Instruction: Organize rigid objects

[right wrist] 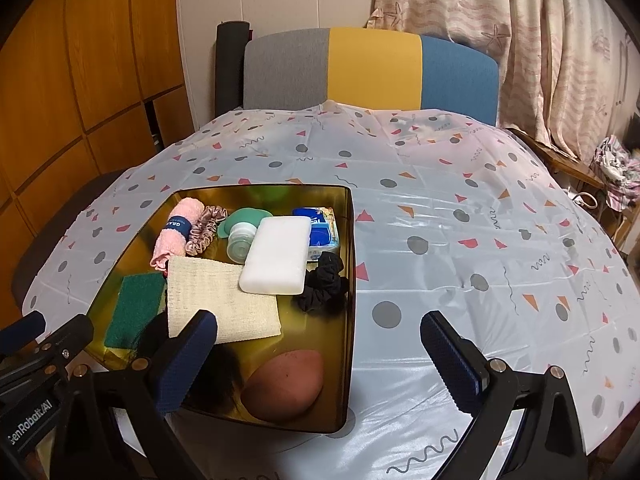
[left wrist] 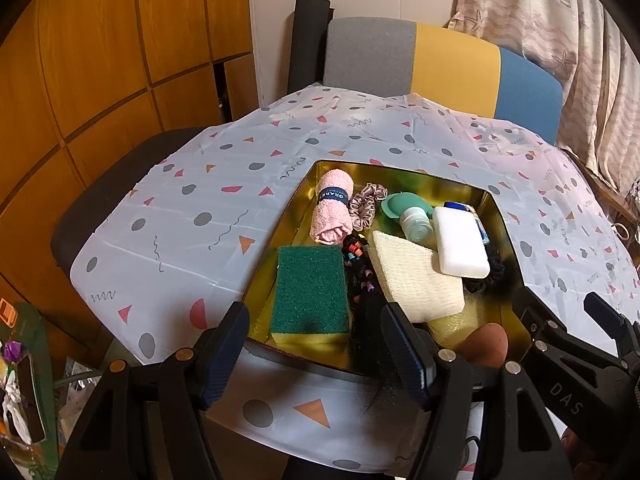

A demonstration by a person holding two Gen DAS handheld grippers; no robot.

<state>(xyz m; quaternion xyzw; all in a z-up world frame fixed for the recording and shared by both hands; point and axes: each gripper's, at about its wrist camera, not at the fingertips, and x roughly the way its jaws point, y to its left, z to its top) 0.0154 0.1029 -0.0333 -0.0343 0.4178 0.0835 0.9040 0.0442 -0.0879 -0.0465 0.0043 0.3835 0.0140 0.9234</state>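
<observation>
A gold tray sits on the patterned tablecloth. It holds a green sponge, a rolled pink towel, a beige cloth, a white block, a small bottle, scrunchies, a black hairpiece and a brown sponge egg. My left gripper is open and empty over the tray's near edge. My right gripper is open and empty over the tray's near right corner.
A chair with grey, yellow and blue panels stands behind the table. Wooden cabinets line the left wall. Curtains hang at the right. Clutter lies on the floor at the left.
</observation>
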